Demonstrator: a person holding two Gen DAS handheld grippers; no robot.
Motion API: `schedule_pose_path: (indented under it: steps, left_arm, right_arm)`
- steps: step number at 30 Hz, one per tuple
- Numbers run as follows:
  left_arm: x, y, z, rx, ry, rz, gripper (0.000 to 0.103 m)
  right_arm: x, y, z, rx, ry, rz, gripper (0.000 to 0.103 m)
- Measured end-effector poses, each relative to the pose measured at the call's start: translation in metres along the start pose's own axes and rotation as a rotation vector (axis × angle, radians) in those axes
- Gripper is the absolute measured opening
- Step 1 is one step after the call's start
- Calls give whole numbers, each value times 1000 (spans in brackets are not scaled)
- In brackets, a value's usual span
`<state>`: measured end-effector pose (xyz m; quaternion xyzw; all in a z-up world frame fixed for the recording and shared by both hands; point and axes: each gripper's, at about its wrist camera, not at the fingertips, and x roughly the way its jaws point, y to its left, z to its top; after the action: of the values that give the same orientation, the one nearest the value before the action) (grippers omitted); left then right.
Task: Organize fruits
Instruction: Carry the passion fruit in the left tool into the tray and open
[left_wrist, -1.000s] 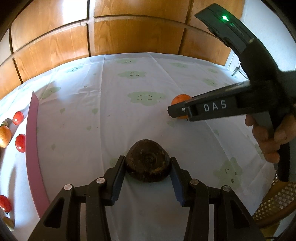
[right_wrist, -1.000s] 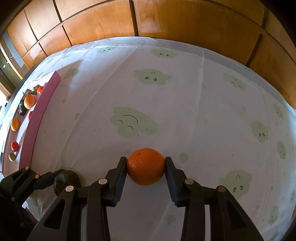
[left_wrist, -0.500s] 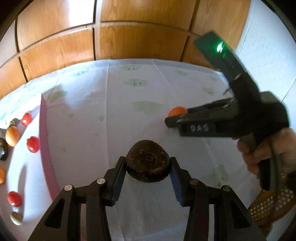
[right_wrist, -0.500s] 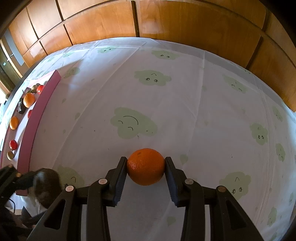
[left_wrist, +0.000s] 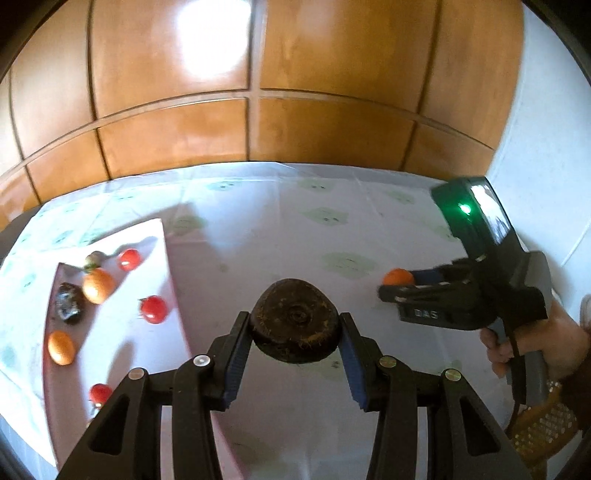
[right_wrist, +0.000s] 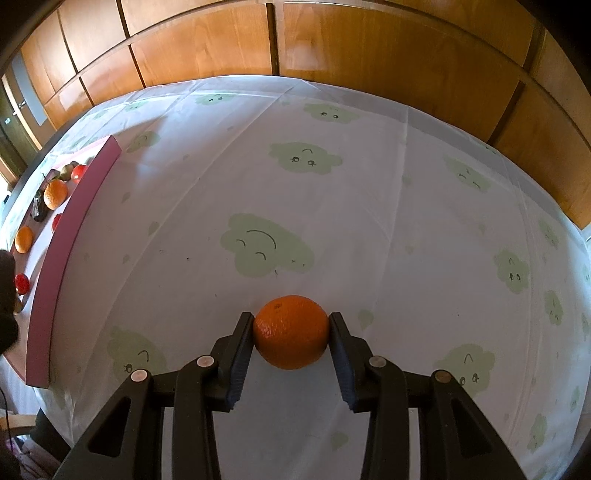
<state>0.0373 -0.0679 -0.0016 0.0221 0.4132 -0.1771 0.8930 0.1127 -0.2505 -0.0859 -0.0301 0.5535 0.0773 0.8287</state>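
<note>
While I held both tools over the cloud-print tablecloth (right_wrist: 369, 206), my left gripper (left_wrist: 294, 334) was clamped on a dark brown, rough-skinned fruit (left_wrist: 294, 319), both blue pads pressed against its sides and the fruit clear of the cloth. At nine o'clock from it lay the pink-edged tray (left_wrist: 173, 295), carrying red tomatoes (left_wrist: 153, 309), two oranges (left_wrist: 98, 285), a dark fruit (left_wrist: 69, 303) and a small greenish one. At three o'clock I saw my right hand (left_wrist: 535, 343) on its tool. My right gripper (right_wrist: 291, 338) was closed partway on an orange (right_wrist: 291, 331), pads touching both flanks; whether that orange rested on the cloth I could not tell. From the right wrist camera, the tray sat at ten o'clock near the table's far-left edge. Wooden panelling (right_wrist: 369, 44) backed the table at twelve o'clock.
</note>
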Motion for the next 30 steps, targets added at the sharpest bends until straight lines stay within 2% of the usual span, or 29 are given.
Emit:
schedule_pose_path:
  steps: [10,15,17,22,25,30]
  left_arm:
    - [-17,53,-7,-98,-2,59,47]
    - [-36,112,-10,-237,-17,107,47]
    - [-48,144,-13,-313,-31,151,47]
    - [-70,202,-31,-461,-30,206,47]
    - [-71,221,-44,-532,-11,208,47]
    - [-51,216,-50,-549,45,150,47]
  right_arm:
    - [0,2,-1,-12,-3,-12,41]
    - [0,3,-3,-14,-4,-17,41]
    - [0,3,-3,-14,-4,-18,41]
    - [0,4,-2,-20,-1,-22,41]
    - [0,5,-2,-20,0,-24,41]
    - [0,6,-1,-15,2,-27,41]
